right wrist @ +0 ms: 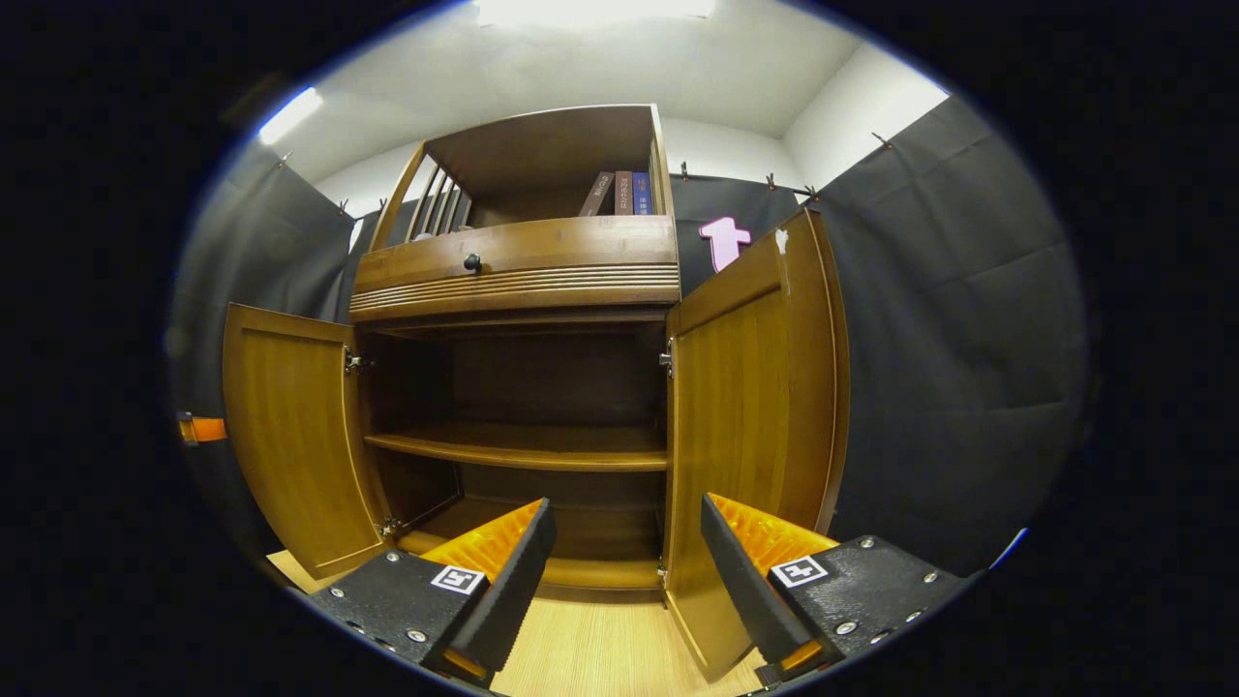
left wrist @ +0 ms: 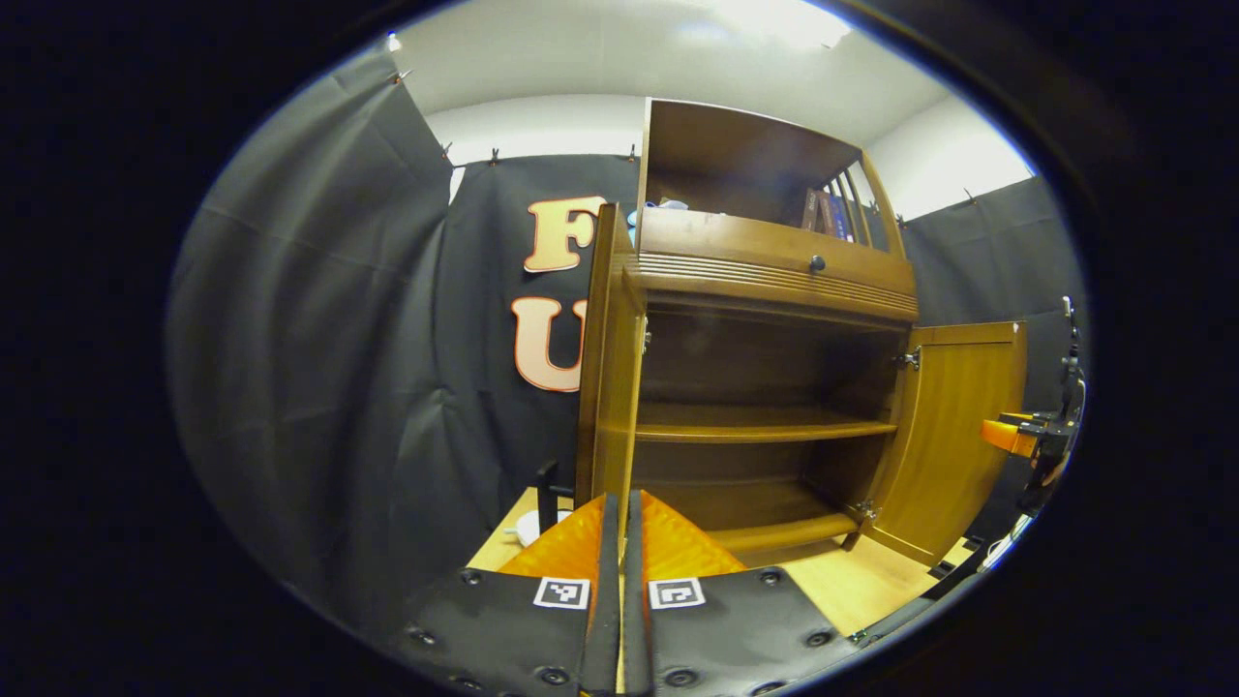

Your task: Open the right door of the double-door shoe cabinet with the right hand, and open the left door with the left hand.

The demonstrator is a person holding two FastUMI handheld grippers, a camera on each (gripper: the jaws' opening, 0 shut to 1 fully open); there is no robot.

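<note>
In the left gripper view, the left gripper (left wrist: 620,542) is sitting with its fingers (left wrist: 571,552) pressed together, nothing between them, and the left door (left wrist: 610,358) of the shoe cabinet (left wrist: 774,271) is rising edge-on directly ahead of their tips, swung fully outward; whether the tips are touching the door's lower edge cannot be told. Beyond the fingers and off to their right, the cabinet's interior is lying exposed, with the middle shelf (left wrist: 755,424) crossing it, and the right door (left wrist: 958,436) is standing wide open farther right, with the other gripper (left wrist: 1026,436) showing just past its outer edge. In the right gripper view, the right gripper (right wrist: 624,561) is holding its fingers (right wrist: 513,557) spread wide apart, gripping nothing. The opened right door (right wrist: 755,416) is standing just ahead of the right-hand finger, rising above it, apart from both fingers. The gap between the fingers is facing the cabinet's open lower compartment and shelf (right wrist: 523,447), while the left door (right wrist: 290,436) is hanging open well off to the left of the left-hand finger. A drawer with a dark knob (right wrist: 472,261) is sitting above the opening.
</note>
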